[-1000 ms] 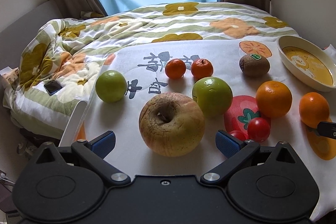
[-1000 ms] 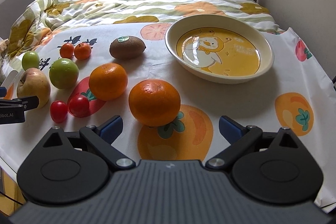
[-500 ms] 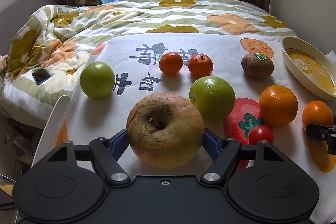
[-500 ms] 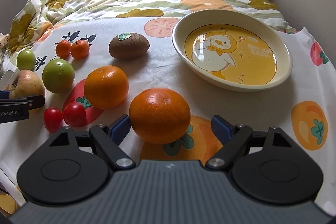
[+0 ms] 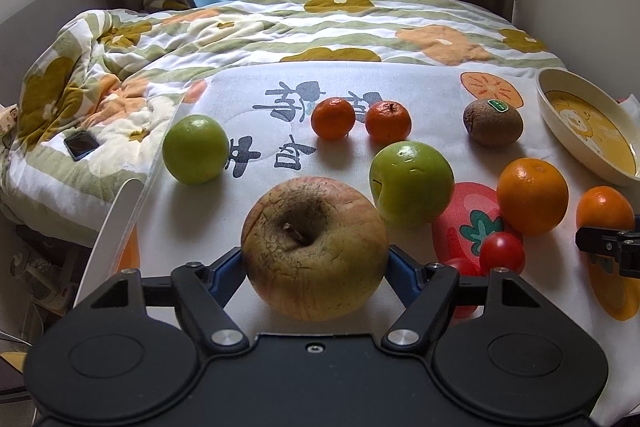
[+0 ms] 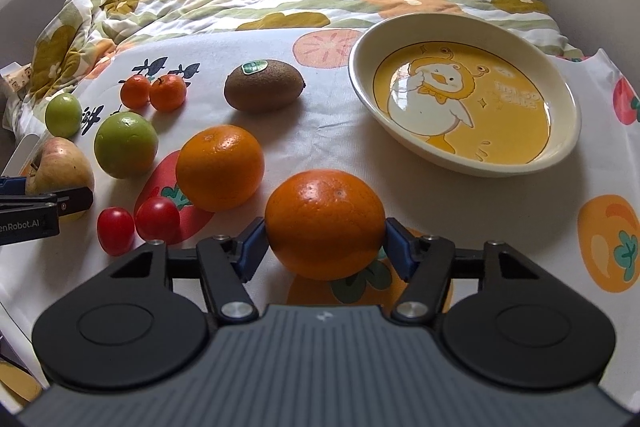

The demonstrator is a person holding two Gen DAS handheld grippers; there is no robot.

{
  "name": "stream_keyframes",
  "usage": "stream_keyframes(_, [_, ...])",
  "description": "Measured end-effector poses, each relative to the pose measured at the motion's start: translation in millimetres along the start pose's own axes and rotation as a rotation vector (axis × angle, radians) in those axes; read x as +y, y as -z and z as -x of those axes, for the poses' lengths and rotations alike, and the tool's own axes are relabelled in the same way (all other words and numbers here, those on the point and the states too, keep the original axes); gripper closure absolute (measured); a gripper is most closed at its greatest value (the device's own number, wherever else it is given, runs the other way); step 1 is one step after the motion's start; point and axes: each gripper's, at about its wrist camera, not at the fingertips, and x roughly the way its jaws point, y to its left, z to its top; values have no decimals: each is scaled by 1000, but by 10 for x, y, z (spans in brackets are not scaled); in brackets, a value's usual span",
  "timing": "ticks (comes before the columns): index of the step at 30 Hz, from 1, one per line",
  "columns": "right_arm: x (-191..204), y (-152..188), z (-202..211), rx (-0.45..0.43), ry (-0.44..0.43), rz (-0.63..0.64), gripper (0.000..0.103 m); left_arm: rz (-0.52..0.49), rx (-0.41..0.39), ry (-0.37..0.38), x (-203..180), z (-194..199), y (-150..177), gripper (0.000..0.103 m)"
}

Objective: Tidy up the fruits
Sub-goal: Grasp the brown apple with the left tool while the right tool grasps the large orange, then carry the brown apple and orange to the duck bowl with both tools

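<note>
Two views apply. Left wrist view: the left tool (image 5: 315, 263) has just closed its jaws and its blue pads press both sides of the wrinkled apple (image 5: 315, 247) on the counter (image 5: 400, 83). A phone (image 5: 81, 145) on the quilt (image 5: 248, 27) shows only here; the dish (image 5: 560, 115) is cut off at the right edge. Right wrist view: the right tool (image 6: 325, 251) has just closed on the near orange (image 6: 325, 223), pads touching both flanks. The whole dish (image 6: 360, 79) shows here; the left tool (image 6: 60, 203) partly hides the apple (image 6: 60, 163).
</note>
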Motion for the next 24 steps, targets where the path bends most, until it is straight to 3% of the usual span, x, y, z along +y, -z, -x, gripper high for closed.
stream_keyframes(12, [32, -28, 389, -58, 11, -21, 27, -51, -80, -10, 26, 426, -68, 25])
stream_keyframes(24, [-97, -226, 1135, -132, 117, -119, 27, -151, -174, 100, -169, 945, -391, 25])
